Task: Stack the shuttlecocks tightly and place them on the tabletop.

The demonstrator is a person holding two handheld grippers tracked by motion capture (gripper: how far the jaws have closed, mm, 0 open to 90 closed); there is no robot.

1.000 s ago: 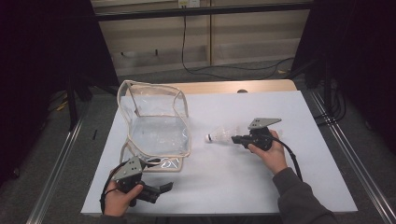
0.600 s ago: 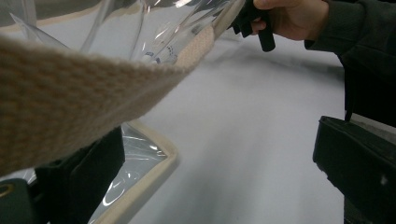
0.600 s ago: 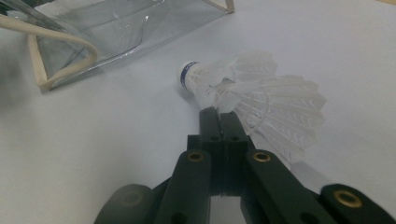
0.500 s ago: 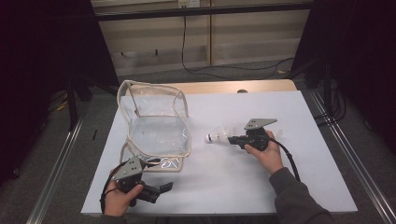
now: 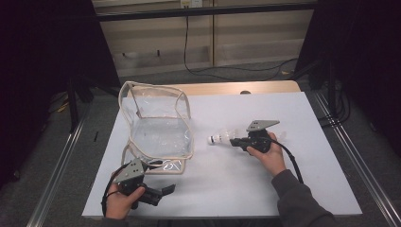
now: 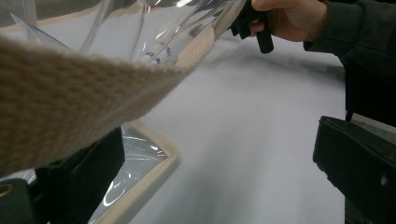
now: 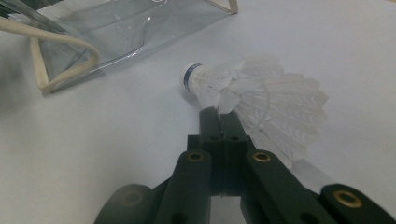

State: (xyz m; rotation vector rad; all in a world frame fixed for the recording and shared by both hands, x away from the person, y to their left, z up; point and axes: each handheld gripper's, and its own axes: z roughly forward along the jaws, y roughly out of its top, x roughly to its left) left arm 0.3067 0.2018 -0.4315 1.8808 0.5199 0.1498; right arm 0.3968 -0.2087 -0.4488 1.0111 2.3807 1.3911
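A white feathered shuttlecock (image 5: 221, 138) (image 7: 261, 102) with a blue-banded cork lies level just above the white table (image 5: 236, 184), cork pointing toward the bag. My right gripper (image 5: 235, 141) (image 7: 219, 114) is shut on its feather skirt near the cork. A clear plastic bag (image 5: 161, 127) (image 7: 107, 28) with beige webbing trim stands open at the left. My left gripper (image 5: 165, 191) (image 6: 219, 172) rests at the front left with its jaws wide apart and nothing between them. In the left gripper view the bag's beige strap (image 6: 70, 93) hangs close over its left jaw.
The bag's flat clear flap (image 5: 163, 165) (image 6: 135, 172) lies on the table beside my left gripper. Metal rails (image 5: 359, 175) run along both table sides. The right hand (image 6: 289, 16) appears far off in the left gripper view. A wooden edge (image 5: 246, 87) borders the back.
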